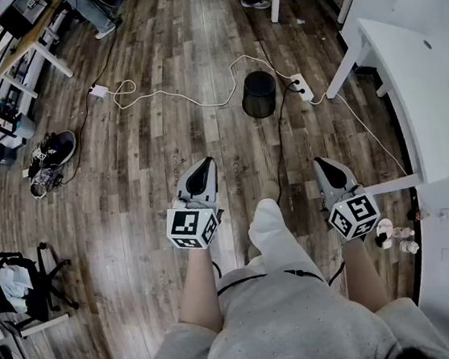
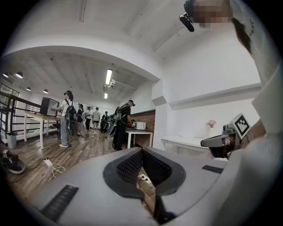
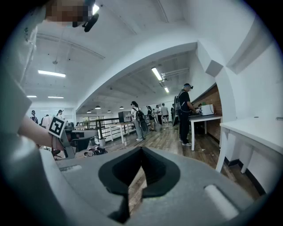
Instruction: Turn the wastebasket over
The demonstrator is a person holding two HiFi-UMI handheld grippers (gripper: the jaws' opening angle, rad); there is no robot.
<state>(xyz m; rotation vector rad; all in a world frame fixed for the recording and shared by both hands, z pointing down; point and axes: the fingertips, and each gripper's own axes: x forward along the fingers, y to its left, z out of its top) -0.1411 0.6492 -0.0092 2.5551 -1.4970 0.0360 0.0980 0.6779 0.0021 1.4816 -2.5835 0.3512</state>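
The black wastebasket (image 1: pixel 259 95) stands on the wooden floor well ahead of me, out of reach of both grippers; I cannot tell which end is up. In the head view my left gripper (image 1: pixel 204 163) and right gripper (image 1: pixel 322 163) are held side by side at waist height, one on each side of my leg, pointing toward the basket. In the left gripper view the left gripper (image 2: pixel 141 150) has its jaws closed together and empty. The right gripper (image 3: pixel 140 149) is also shut on nothing. Neither gripper view shows the basket.
A white cable (image 1: pixel 174 98) and a power strip (image 1: pixel 301 86) lie on the floor beside the basket. Shoes (image 1: pixel 52 153) sit at the left, and an office chair (image 1: pixel 27 288) stands nearer. White tables (image 1: pixel 416 86) line the right. Several people (image 2: pixel 68 117) stand farther off.
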